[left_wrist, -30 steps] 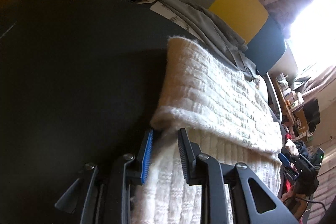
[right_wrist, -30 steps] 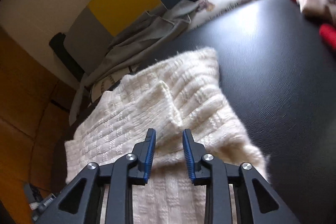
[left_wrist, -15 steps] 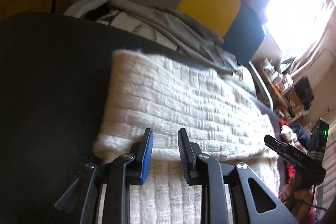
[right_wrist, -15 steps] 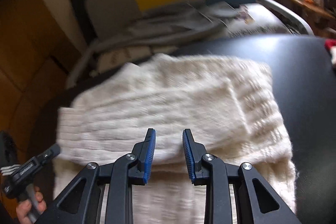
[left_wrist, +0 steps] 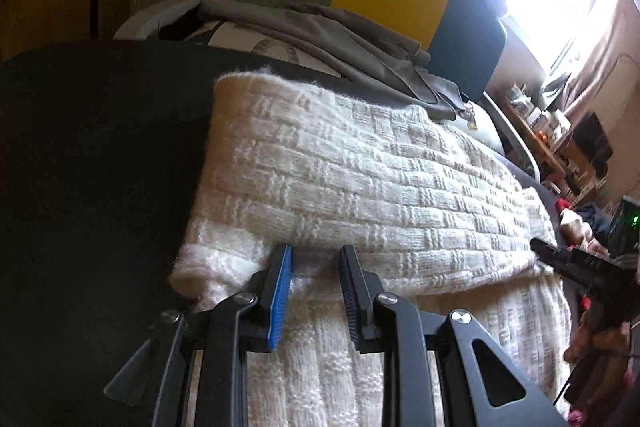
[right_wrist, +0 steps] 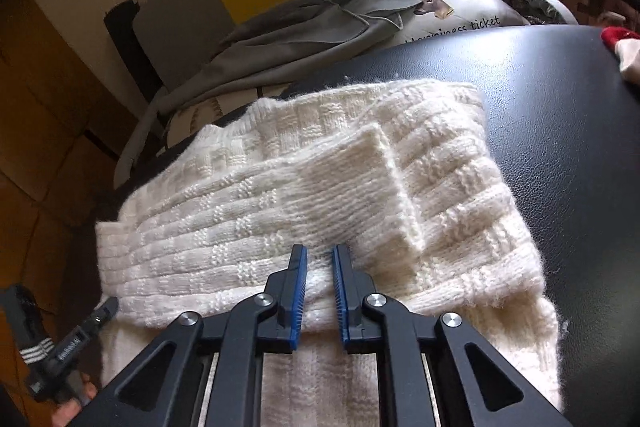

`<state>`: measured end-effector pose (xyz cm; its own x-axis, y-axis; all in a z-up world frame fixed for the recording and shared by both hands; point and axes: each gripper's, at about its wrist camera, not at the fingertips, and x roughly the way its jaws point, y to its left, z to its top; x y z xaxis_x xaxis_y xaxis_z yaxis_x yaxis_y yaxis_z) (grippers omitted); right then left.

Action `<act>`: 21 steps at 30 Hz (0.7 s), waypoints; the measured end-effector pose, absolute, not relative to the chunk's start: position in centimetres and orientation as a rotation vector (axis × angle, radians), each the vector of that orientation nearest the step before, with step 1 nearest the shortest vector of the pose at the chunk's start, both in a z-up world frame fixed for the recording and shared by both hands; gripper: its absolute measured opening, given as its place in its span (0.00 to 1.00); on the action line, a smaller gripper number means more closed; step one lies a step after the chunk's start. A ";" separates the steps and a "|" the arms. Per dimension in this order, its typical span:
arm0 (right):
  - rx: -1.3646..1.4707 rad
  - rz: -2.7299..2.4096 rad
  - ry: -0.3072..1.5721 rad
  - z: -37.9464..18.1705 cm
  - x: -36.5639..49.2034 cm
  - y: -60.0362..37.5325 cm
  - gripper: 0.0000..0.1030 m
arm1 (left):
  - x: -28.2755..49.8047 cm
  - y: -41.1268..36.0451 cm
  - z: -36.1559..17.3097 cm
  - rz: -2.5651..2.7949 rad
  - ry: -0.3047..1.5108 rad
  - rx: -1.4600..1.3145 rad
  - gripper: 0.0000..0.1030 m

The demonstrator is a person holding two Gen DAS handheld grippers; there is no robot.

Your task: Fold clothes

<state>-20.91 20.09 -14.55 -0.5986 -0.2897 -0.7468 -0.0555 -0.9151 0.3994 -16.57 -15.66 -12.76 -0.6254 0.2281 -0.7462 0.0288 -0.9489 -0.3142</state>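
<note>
Cream wool-like knit: one chunky basket-weave sweater, laid on a black leather-look tabletop, its upper part already folded over the lower. A folded sleeve cuff is seen lying on top near the right end.

Left gripper: jaws are opening and stand narrowly apart at the folded edge near the sweater's left end; knit is seen between them, but pressing contact is not shown.

Right gripper: jaws are closing and stand narrow over the folded edge below the cuff; no firm pinch can be confirmed.

Handling, as judged: soft, thick, limp and fairly light; fuzzy rather than slippery, liable to snag on the ribbed pads and to sag between holds. The doubled edge near both ends is recommended as the hold.

Noted behind: a grey garment draped on a chair.
</note>
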 end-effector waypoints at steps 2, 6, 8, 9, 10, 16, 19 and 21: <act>1.304 -2.635 -0.574 -13.7 -20.0 20.0 0.16 | -15.7 -15.7 -12.0 2.710 -0.428 -1.293 0.27; 1.300 -2.599 -0.549 -12.7 -15.9 20.4 0.16 | -12.5 -16.2 -10.9 2.721 -0.409 -1.295 0.28; 1.305 -2.571 -0.551 -12.5 -13.5 20.9 0.22 | -10.1 -16.9 -11.0 2.701 -0.429 -1.311 0.29; 1.311 -2.559 -0.575 -12.6 -12.0 21.5 0.28 | -8.9 -17.2 -11.0 2.690 -0.440 -1.319 0.29; 1.318 -2.552 -0.608 -12.7 -10.3 22.4 0.41 | -7.6 -17.7 -11.2 2.700 -0.440 -1.332 0.30; 1.394 -2.519 -0.762 -14.1 -0.5 27.7 0.51 | -0.3 -21.5 -13.0 2.659 -0.567 -1.402 0.36; 1.397 -2.518 -0.857 -14.7 3.1 30.0 0.56 | 3.1 -22.9 -13.3 2.674 -0.595 -1.403 0.43; 1.408 -2.505 -0.921 -15.4 5.1 31.5 0.57 | 4.7 -23.4 -13.6 2.654 -0.647 -1.386 0.44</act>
<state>5.08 31.49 -15.39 -0.5586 -0.3861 -0.7341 -0.1812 -0.8069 0.5622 4.72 -23.44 -13.57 -0.5881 0.2586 -0.7663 0.1231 -0.9078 -0.4008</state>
